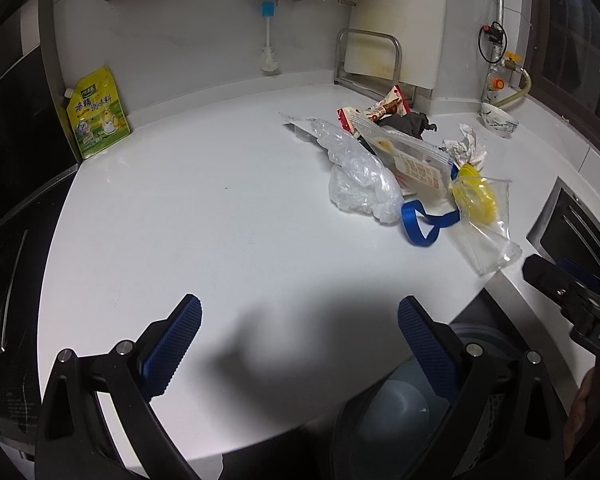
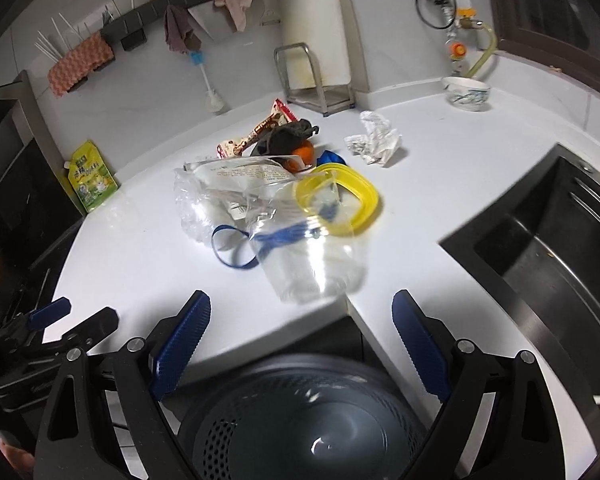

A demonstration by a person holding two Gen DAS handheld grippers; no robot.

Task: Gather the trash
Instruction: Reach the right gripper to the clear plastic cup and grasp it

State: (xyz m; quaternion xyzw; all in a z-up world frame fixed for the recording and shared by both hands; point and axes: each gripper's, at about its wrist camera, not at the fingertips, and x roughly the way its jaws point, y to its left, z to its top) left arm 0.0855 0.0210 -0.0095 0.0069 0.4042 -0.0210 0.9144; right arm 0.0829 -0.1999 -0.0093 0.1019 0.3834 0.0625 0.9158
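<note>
Though near, trash bin below counter.

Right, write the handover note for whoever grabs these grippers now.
Left gripper: jaws open, empty, over the bare near part of the white counter.
Right gripper: jaws open, empty, above the dark trash bin below the counter edge.
Trash sits in one pile: clear plastic cup nearest the edge, yellow lid, blue strap, clear bags, snack wrapper, crumpled paper.
Done: nothing visibly collected.
Left: move the whole pile to the bin.
</note>
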